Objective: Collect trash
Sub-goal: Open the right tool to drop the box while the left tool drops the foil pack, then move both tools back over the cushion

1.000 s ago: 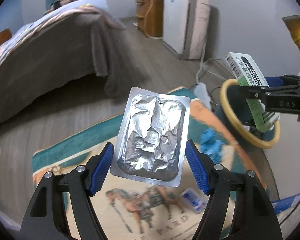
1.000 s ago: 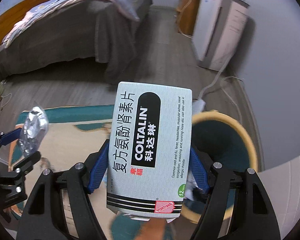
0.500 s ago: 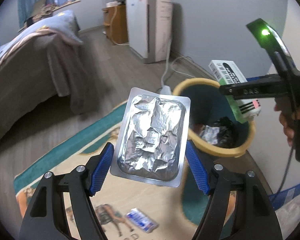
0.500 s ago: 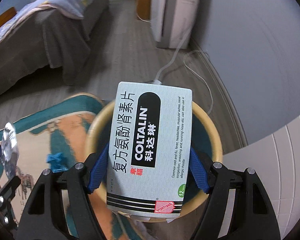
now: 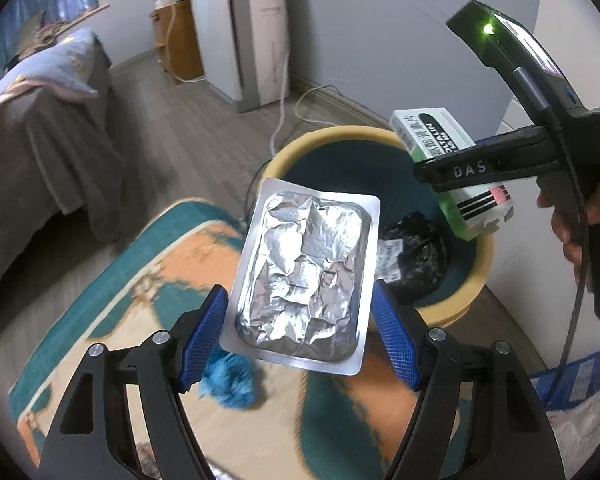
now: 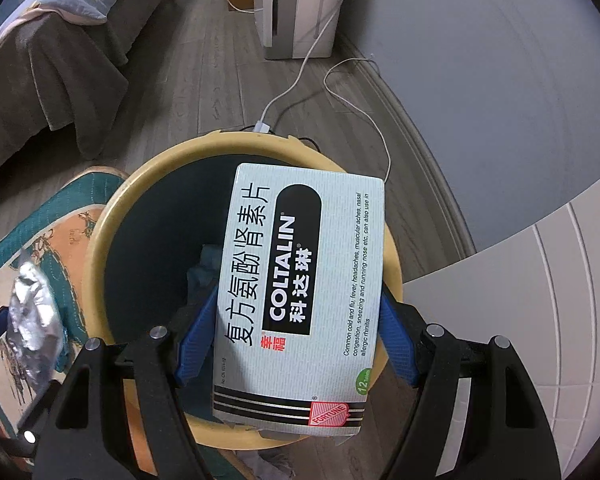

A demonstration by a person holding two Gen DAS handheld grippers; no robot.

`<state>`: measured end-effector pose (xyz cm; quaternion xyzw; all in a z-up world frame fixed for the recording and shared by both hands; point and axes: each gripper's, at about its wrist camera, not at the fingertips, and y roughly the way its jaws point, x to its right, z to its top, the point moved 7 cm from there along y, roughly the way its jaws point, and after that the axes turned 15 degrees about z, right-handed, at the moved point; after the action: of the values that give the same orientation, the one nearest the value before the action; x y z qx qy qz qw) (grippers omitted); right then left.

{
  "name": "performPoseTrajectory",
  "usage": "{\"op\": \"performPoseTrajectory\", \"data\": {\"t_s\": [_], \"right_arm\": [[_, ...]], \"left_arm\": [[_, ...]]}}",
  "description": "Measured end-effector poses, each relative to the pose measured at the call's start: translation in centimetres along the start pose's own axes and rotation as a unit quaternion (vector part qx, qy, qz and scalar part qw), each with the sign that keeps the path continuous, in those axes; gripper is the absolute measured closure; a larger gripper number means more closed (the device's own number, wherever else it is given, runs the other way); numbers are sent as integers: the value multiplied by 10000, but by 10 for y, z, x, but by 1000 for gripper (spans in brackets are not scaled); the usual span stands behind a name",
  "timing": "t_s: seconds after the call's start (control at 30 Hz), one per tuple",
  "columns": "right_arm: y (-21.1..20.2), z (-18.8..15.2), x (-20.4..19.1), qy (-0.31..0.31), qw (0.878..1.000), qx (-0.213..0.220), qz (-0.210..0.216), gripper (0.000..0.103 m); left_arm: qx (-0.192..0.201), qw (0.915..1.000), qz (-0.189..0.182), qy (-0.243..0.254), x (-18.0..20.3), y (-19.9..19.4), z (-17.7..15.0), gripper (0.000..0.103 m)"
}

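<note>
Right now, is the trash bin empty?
No. The trash bin already holds a black crumpled bag; more below it is hidden.

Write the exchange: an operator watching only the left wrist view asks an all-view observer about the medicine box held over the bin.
Operator: Is the medicine box over the bin's mouth or its rim?
Observer: In the right wrist view, the right gripper holds it over the mouth, its lower end crossing the near rim.
Operator: What's printed on its face?
Observer: COLTALIN, for common cold and flu.
</note>
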<state>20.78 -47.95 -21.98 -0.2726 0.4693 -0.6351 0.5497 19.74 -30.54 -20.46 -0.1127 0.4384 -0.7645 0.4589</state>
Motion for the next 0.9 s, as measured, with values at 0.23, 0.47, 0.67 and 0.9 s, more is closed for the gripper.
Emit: {"op": "performPoseTrajectory", "data": {"t_s": [0.23,0.47,0.67,0.9], "right_arm": [[-8,5,-5,45,9996,270,-97,21],[-11,10,1,141,9991,357,-191,13],[-15,14,-16,100,9990,426,-98,6],[-19,15,-54,-140,9989,439,125,6]], "left_arm": [[223,9997,-116,-23,19,5,20,26],[348,9993,133,63,18,1,24,11],[269,9989,347,-186,-10,-8,14,7],[94,9959,688,-583,-60,-22,-5,6]]}}
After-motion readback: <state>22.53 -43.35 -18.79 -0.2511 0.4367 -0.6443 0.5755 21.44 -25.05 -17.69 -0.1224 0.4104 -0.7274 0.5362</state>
